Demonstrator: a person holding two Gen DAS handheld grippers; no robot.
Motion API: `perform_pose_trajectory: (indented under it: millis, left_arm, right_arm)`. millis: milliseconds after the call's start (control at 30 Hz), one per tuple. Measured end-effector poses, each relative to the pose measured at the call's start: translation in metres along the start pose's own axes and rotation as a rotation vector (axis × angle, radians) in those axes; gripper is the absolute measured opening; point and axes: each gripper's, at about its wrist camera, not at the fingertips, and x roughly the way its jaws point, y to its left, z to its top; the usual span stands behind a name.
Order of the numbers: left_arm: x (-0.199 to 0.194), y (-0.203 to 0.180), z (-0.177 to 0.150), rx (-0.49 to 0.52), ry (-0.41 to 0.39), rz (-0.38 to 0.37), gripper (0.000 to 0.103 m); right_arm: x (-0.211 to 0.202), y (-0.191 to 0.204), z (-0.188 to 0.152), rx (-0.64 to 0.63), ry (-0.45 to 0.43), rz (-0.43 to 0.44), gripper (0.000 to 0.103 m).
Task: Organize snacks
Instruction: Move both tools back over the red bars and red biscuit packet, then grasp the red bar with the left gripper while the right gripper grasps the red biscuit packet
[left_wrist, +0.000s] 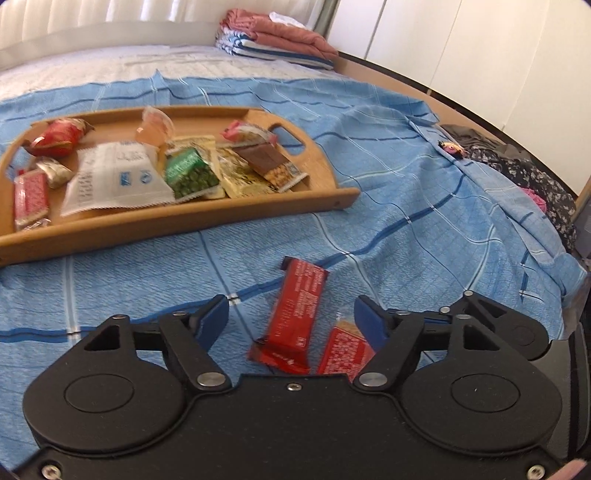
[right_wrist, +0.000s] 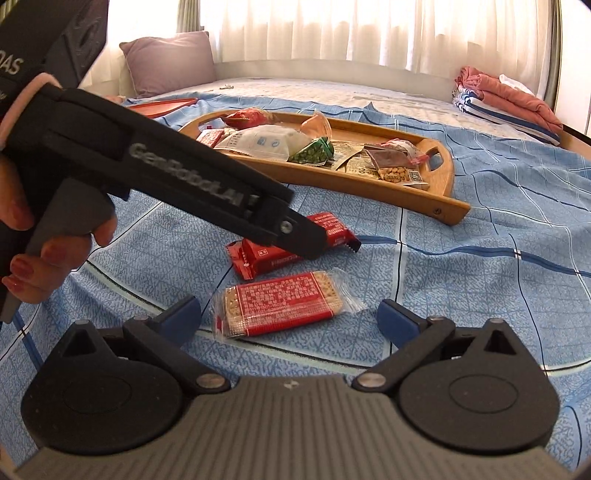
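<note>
A wooden tray (left_wrist: 184, 225) on the blue bedspread holds several snack packs; it also shows in the right wrist view (right_wrist: 448, 177). A red bar (left_wrist: 299, 314) and a red cracker pack (left_wrist: 345, 350) lie loose on the bedspread. My left gripper (left_wrist: 291, 317) is open, its fingers either side of the red bar, just above it. In the right wrist view the left gripper (right_wrist: 314, 243) reaches over the red bar (right_wrist: 266, 258). My right gripper (right_wrist: 290, 317) is open and empty, with the cracker pack (right_wrist: 284, 308) between its fingers.
Folded pink and striped cloths (left_wrist: 273, 37) lie at the far edge of the bed. Dark patterned clothing (left_wrist: 517, 166) hangs over the right bed edge. A purple pillow (right_wrist: 170, 62) and a red tray (right_wrist: 162, 107) sit at the far left.
</note>
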Motion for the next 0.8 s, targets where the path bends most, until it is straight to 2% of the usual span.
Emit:
perform_pose_trajectory:
  millis: [167,300,367,533,800]
  left_arm:
    - [0.01,-0.008,0.001,0.013,0.018,0.001,0.048]
    - [0.013,-0.01,0.0,0.024,0.027,0.002,0.036]
    - [0.013,-0.011,0.0,0.028,0.031,0.015,0.024]
    - [0.009,-0.009,0.001,0.025,0.03,0.015,0.024]
    - [-0.013,-0.004,0.001,0.029,-0.028,0.05,0.024]
  right_arm:
    - [0.0,0.001,-0.001,-0.007,-0.003,-0.005,0.103]
    - [0.0,0.002,-0.002,-0.009,-0.005,-0.006,0.103]
    - [0.0,0.002,-0.002,-0.01,-0.006,-0.006,0.103]
    - [-0.001,0.002,-0.002,-0.012,-0.01,-0.007,0.103]
    - [-0.002,0.003,-0.003,-0.013,-0.017,-0.009,0.103]
